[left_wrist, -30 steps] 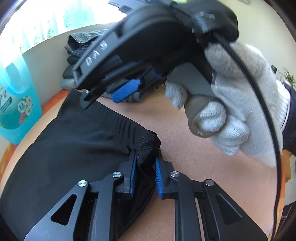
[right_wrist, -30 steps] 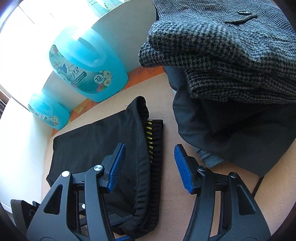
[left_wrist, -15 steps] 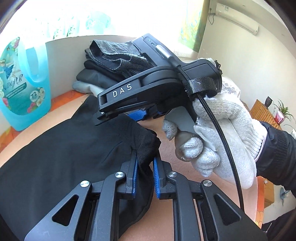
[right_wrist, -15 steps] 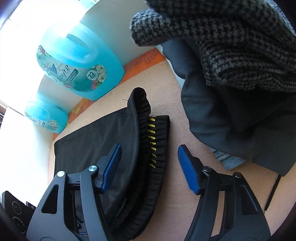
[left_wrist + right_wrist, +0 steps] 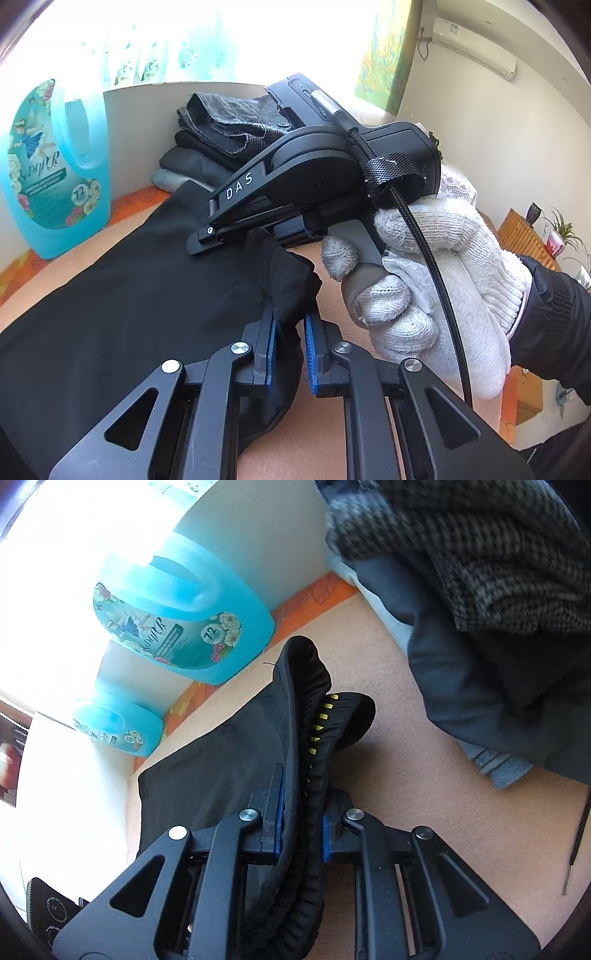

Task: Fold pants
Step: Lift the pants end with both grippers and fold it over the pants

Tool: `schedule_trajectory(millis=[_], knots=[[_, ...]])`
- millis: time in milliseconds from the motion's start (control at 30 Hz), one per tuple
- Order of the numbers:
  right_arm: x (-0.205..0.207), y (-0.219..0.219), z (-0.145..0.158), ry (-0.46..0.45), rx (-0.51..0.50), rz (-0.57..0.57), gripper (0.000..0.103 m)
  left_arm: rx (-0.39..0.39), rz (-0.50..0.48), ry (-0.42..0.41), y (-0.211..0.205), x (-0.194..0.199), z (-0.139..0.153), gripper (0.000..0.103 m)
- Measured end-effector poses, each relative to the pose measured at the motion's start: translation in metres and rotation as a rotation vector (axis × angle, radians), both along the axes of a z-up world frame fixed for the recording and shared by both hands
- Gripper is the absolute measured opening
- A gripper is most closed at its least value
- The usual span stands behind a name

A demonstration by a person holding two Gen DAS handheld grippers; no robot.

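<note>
Your left gripper [image 5: 289, 341] pinches the pants [image 5: 129, 314] corner while your right gripper [image 5: 301, 827] is closing on the waistband beside it, fabric stretching away leftward.

"DAS": right gripper [image 5: 236, 236] arm | "72": blue detergent bottle [image 5: 177, 620] label

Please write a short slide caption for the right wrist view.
Right hand-held gripper closing on black pants' elastic waistband, beside two blue detergent bottles.
</note>
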State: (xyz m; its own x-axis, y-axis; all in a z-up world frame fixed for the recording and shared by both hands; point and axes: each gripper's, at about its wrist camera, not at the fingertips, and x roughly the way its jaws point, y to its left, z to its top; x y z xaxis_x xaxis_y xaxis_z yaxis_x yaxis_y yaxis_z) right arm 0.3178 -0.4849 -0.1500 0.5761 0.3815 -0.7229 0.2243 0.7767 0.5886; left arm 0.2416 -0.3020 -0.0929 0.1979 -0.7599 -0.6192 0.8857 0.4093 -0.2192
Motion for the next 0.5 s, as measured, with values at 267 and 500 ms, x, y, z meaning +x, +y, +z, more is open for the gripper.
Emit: schedule_trajectory(millis=[267, 500], knots=[[0.004, 0.051, 0.056, -0.076, -0.092, 0.044, 0.014, -0.053, 0.051, -0.023, 0.043, -0.002, 0.025, 0.011], [0.017, 0.123, 0.087, -0.117, -0.160, 0.141, 0.014, -0.076, 0.137, -0.047, 0.104, 0.000, 0.038, 0.011]])
